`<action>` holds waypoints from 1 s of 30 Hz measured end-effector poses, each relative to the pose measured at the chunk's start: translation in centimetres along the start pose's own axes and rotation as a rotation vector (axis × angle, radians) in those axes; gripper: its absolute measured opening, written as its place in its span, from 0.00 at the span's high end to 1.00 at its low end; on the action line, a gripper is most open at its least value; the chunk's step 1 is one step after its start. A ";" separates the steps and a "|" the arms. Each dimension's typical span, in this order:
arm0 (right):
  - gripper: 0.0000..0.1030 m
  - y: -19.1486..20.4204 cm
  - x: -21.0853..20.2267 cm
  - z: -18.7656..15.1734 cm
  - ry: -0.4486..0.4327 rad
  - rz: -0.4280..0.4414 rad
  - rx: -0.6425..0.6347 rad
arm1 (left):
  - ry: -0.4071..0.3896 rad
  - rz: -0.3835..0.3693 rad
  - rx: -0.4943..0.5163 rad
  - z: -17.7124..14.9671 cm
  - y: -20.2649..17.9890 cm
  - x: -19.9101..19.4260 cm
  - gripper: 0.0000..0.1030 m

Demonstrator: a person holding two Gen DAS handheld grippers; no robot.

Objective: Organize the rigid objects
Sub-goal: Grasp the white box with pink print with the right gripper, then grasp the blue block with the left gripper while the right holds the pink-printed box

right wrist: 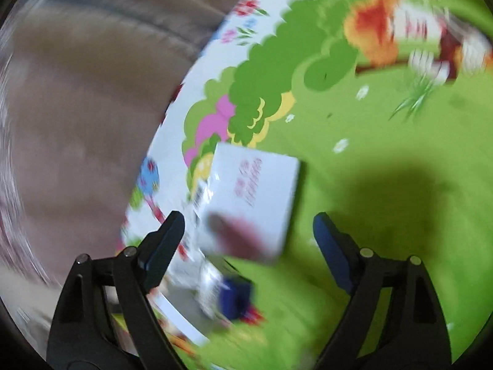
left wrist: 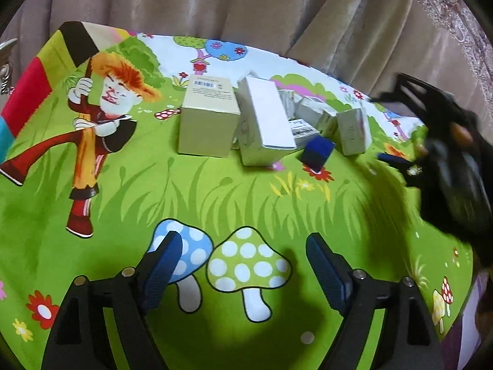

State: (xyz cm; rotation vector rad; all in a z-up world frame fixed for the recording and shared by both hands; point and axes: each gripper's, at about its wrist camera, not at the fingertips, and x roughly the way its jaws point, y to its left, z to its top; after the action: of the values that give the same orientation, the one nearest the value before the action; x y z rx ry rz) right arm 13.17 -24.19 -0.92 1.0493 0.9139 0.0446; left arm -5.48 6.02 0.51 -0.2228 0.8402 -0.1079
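Cartoon play mat, clustered boxes, left gripper open, empty

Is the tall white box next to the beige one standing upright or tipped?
Tipped. The tall white box leans at a slant against the beige box, its top face angled rather than level.

Left gripper: fingers wide apart, nothing between them.
Mat: green cartoon print, mushrooms below fingers.
Boxes: white cluster, touching, mid-mat.
Blue box: tilted, just beside cluster.
Right gripper: blurred, right of boxes.
Curtain: behind mat.
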 end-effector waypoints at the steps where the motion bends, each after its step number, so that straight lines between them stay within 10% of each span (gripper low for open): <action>1: 0.14 0.1 0.9 0.2 0.009 -0.002 0.045 | 0.001 -0.005 0.001 0.1 -0.1 0.2 0.19; 7: 0.21 1.5 3.2 -0.2 0.048 -0.094 -0.011 | -0.002 -0.014 -0.009 0.0 -0.5 0.1 0.18; 20: 0.30 -2.2 -10.0 -9.5 0.064 -0.477 -1.088 | 0.093 0.016 0.191 0.6 -6.7 3.1 0.16; 30: 0.32 -7.4 -12.1 -11.0 0.098 -0.449 -1.053 | 0.142 0.048 0.298 7.4 -12.8 12.4 0.17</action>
State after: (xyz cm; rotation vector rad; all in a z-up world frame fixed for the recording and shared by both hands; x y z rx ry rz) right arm -4.75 -25.50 -0.95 -0.1395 1.0071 0.1804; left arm 8.24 -7.54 -0.66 0.0865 0.9582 -0.2041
